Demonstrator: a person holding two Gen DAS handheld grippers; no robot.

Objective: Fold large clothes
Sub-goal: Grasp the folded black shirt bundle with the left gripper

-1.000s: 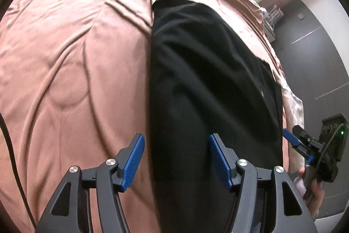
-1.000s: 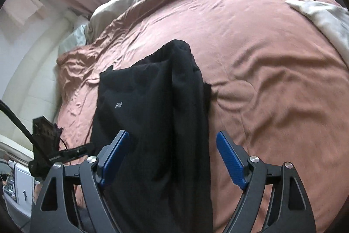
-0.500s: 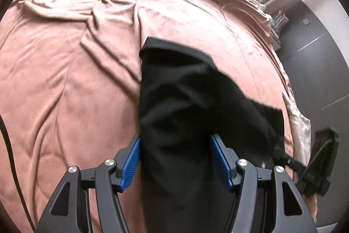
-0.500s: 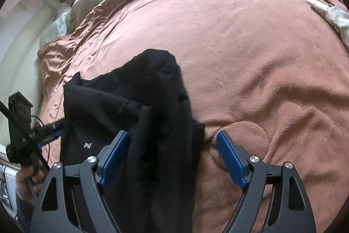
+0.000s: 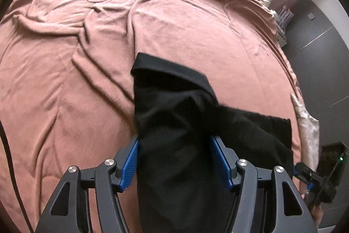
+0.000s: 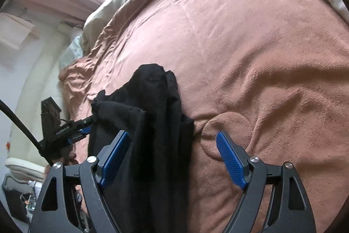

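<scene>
Where the garment (image 5: 174, 113) is lying: bunched on the brown bed (image 5: 65, 80), near its edge, one end trailing towards the cameras.
Left gripper (image 5: 174, 145): pointing steeply down over the garment; a hand (image 6: 70, 155) is holding its handle.
Left jaws: standing apart, black cloth filling the gap and touching both pads; whether they are clenching, I cannot tell.
Right gripper (image 6: 172, 133): tilting down over the garment's right edge.
Right jaws: released and gaping wide, cloth brushing the left pad only, the right pad hanging over bare bed.
</scene>
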